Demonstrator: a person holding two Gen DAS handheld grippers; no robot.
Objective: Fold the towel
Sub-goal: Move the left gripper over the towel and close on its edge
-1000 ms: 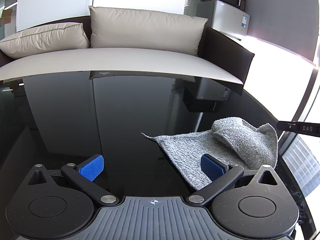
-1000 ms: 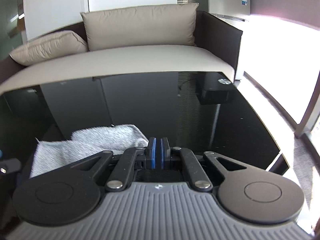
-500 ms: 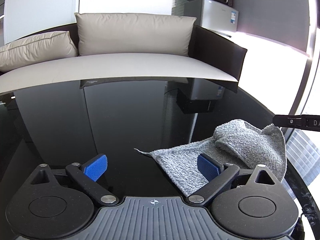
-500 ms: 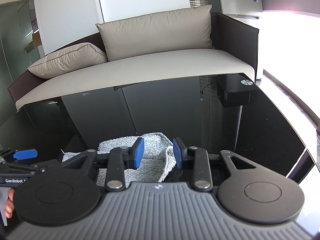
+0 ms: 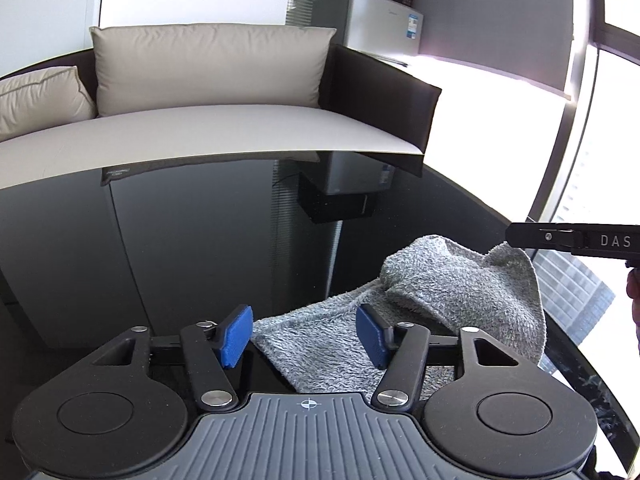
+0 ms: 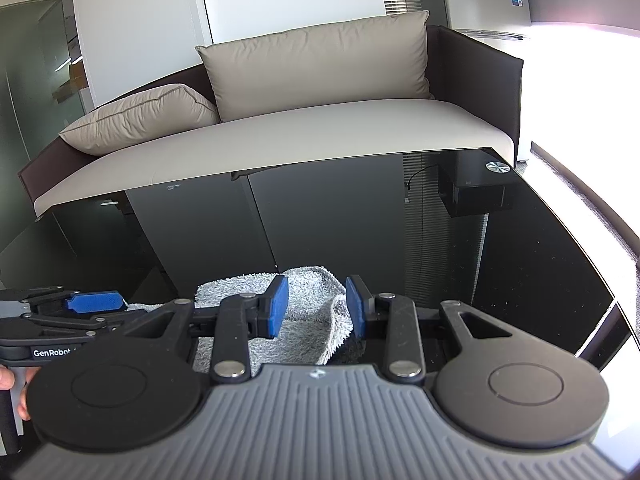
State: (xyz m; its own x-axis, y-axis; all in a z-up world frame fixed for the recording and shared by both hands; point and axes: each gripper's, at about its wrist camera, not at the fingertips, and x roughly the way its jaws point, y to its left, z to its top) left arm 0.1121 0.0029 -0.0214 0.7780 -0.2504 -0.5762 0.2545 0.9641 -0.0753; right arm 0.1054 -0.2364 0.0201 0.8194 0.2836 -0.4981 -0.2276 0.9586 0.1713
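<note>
A grey towel (image 5: 448, 300) lies on the black glass table (image 5: 180, 240), partly folded over itself with a raised hump at its right. My left gripper (image 5: 306, 334) is open, its blue pads either side of the towel's near left corner. My right gripper (image 6: 316, 306) is open above the towel (image 6: 308, 316), over its folded hump, holding nothing. The right gripper's finger also shows at the right edge of the left wrist view (image 5: 576, 238). The left gripper shows at the left of the right wrist view (image 6: 80, 308).
A beige sofa (image 5: 224, 120) with cushions runs along the table's far edge. A fridge with a microwave on it (image 5: 372, 12) stands at the back right. The table's right edge (image 6: 592, 240) curves beside a bright window.
My right gripper has opened, letting go of the towel, and risen above the hump. My left gripper has shifted right, its pads now around the towel's near corner.
</note>
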